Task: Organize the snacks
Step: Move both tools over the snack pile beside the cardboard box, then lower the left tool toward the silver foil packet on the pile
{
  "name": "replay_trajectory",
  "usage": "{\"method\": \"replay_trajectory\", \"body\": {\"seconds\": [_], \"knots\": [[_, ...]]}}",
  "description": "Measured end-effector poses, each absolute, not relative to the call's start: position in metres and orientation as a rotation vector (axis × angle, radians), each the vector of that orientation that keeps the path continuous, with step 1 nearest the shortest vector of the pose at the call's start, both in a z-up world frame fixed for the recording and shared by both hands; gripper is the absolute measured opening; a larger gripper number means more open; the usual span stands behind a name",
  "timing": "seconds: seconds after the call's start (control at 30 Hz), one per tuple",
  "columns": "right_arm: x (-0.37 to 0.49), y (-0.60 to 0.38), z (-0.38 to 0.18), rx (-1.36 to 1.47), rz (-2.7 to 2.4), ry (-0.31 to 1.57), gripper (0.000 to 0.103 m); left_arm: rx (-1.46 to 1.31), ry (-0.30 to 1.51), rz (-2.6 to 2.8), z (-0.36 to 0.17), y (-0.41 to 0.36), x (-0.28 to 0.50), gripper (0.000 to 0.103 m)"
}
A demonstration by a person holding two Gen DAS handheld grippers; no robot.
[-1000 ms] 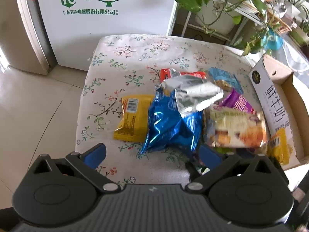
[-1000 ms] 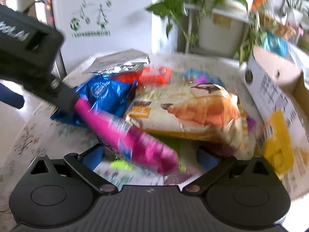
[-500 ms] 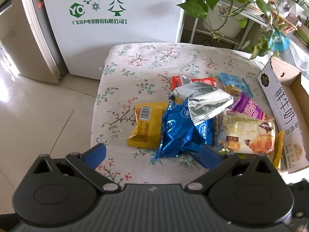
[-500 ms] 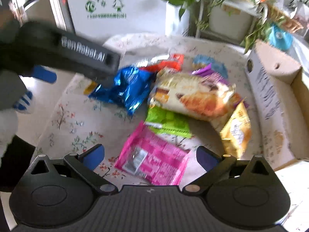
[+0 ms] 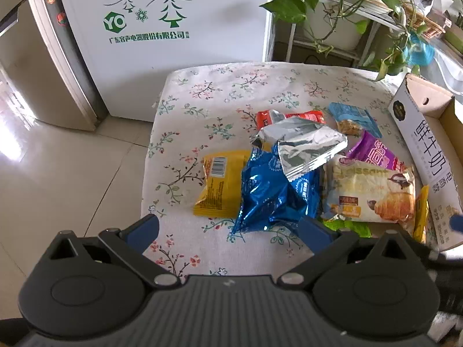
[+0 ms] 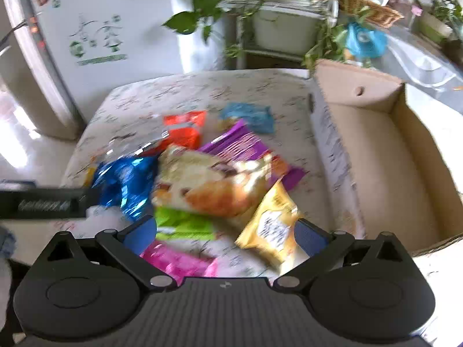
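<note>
A heap of snack packets lies on the floral-cloth table (image 5: pixel 220 107): a blue foil bag (image 5: pixel 272 193), a silver bag (image 5: pixel 303 144), a yellow packet (image 5: pixel 220 185), a croissant bag (image 5: pixel 370 193), red, light-blue and purple packets behind. My left gripper (image 5: pixel 228 231) is open and empty, near the table's front edge, just before the blue bag. My right gripper (image 6: pixel 225 234) is open and empty above a green packet (image 6: pixel 182 222), a pink packet (image 6: pixel 176 260) and a small yellow packet (image 6: pixel 272 228). The cardboard box (image 6: pixel 405 150) stands at the right, and I see nothing in it.
A white fridge (image 5: pixel 162 29) stands behind the table, with tiled floor (image 5: pixel 58 173) to the left. Potted plants on a rack (image 5: pixel 341 5) are at the back right. The left gripper's body (image 6: pixel 43 205) crosses the left side of the right wrist view.
Both grippers have pulled back and up from the heap. The pink packet that was between the right gripper's fingers now lies on the table. The right view has swung toward the box.
</note>
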State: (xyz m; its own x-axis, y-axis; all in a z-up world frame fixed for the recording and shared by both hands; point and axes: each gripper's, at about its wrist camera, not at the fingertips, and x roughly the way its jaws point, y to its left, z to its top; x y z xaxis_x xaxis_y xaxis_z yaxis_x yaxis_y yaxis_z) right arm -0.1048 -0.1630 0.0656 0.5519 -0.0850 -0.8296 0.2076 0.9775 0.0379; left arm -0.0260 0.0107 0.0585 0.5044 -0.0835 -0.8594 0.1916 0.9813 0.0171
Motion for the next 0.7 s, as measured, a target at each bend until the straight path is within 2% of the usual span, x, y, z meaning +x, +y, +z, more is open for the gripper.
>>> {"method": "replay_trajectory", "body": {"seconds": [0.7], "knots": [[-0.08, -0.173, 0.062, 0.192, -0.252, 1.031, 0.103, 0.126, 1.043, -0.145, 0.057, 0.0, -0.028, 0.102]]}}
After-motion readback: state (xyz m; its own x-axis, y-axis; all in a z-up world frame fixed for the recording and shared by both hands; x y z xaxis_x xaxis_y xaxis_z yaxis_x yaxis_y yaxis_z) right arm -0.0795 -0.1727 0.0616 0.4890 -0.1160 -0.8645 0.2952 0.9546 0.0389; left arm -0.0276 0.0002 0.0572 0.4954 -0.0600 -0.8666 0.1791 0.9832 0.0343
